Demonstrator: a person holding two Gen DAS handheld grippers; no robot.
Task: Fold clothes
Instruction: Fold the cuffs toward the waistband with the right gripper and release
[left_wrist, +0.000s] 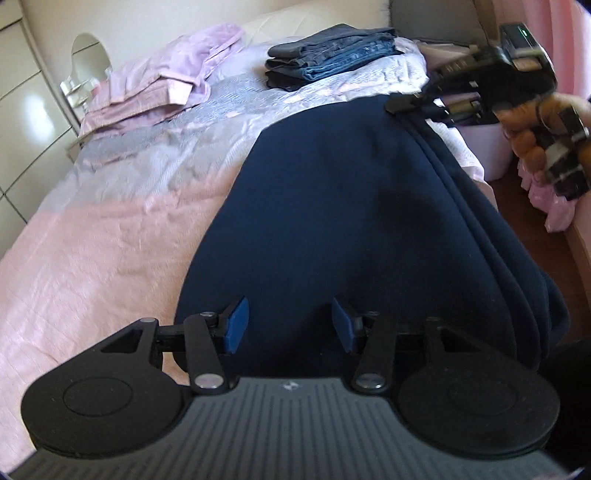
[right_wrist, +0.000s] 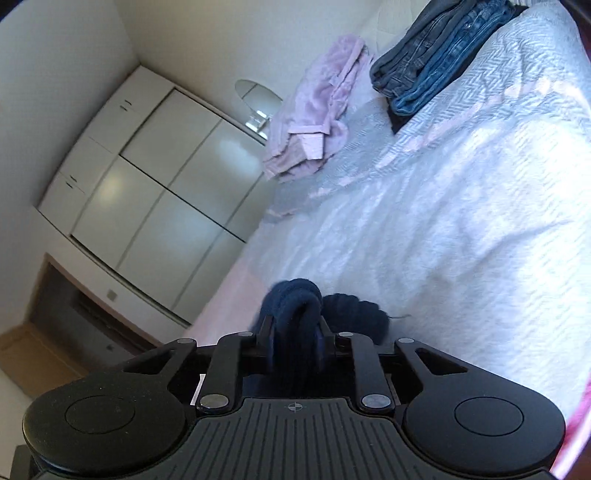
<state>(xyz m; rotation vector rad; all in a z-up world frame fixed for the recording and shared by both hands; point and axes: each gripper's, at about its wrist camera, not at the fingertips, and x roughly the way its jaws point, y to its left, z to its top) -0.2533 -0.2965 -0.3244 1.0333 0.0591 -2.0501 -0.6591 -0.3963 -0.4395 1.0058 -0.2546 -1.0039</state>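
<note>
Lengthwise, navy garment (left_wrist: 332, 206) runs toward jeans stack (left_wrist: 332, 51), seemingly folded.

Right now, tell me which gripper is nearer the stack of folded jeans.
Right. The right gripper grips the navy garment's far edge just short of the jeans; the left gripper is at the garment's near end.

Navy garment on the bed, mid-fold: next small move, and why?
Probably close the left tongs on the near edge. The right tongs already pinch a bunched corner of the navy garment, while the left pads stand apart over the cloth, gripping nothing. With both ends held, the piece lying on the pink bedspread could be lifted and folded over.
</note>
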